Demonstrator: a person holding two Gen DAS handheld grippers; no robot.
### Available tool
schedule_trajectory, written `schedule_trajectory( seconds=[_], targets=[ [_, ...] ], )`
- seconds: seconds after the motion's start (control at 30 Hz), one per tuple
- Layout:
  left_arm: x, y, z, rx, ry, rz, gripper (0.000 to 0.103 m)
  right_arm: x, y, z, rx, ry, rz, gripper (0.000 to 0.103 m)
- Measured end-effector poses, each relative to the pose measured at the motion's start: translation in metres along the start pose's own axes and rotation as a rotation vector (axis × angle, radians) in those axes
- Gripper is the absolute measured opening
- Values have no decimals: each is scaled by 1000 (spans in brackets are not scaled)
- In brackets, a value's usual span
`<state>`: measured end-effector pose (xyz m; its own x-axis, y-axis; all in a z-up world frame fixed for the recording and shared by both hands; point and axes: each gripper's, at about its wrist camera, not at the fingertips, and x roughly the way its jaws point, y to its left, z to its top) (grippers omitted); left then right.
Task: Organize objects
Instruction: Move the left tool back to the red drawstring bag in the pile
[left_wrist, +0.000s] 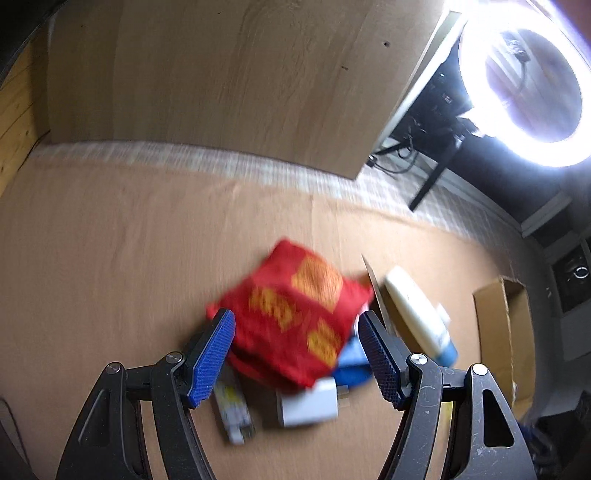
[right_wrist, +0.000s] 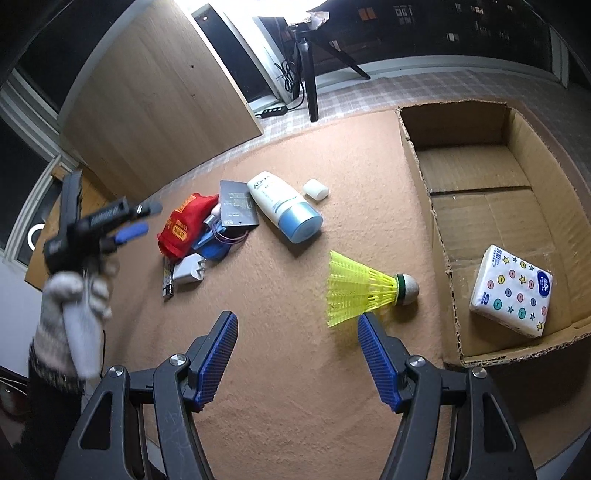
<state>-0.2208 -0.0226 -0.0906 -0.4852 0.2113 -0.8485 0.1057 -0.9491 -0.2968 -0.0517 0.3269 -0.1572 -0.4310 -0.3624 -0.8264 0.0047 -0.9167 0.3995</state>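
The left gripper (left_wrist: 296, 350) is angled steeply down over a red snack packet (left_wrist: 295, 314), its ribbed blue pads (left_wrist: 212, 356) spread apart with nothing pressed between them; the packet is seen in the gap below, blurred. From the right wrist view, the same gripper (right_wrist: 138, 221) is seen held by a gloved hand (right_wrist: 79, 299) in pale knit fabric, hovering at the left of the pile. The right gripper (right_wrist: 297, 354) is likewise pitched downward, its jaws parted and empty, with the skirt of a yellow shuttlecock (right_wrist: 354, 290) just beside the right pad.

The shuttlecock is laid on its side on the tan mat (right_wrist: 295, 406), its mesh plastic skirt flared and its rounded cork tip banded in green. A smooth white bottle (right_wrist: 282, 206) with a pale blue cap is laid flat near a dark flat pouch (right_wrist: 236, 203). A white charger block (right_wrist: 188, 271) and a small rounded white case (right_wrist: 316, 189) are also seen on the mat. The corrugated cardboard box (right_wrist: 436, 206) is placed to the right, and a soft tissue pack (right_wrist: 511, 291) printed with stars and dots is set inside it.
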Motion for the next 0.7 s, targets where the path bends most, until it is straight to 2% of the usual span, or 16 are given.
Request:
schedule_trajectory(
  seconds=[0.17,0.33,0.47,0.7],
  targets=[
    [36,7,38,-20,46,40,73,2,-6,-5,12,13,-23,64],
    [76,17,53,-65,122,46,73,1,-21,-12,37,18,-55,64],
    [94,9,47,-45,166,4,73,1,-33,-12,70,16,-72,64],
    [100,-36,9,86,208,-50,71,5,-28,-6,58,6,-64,64]
  ],
)
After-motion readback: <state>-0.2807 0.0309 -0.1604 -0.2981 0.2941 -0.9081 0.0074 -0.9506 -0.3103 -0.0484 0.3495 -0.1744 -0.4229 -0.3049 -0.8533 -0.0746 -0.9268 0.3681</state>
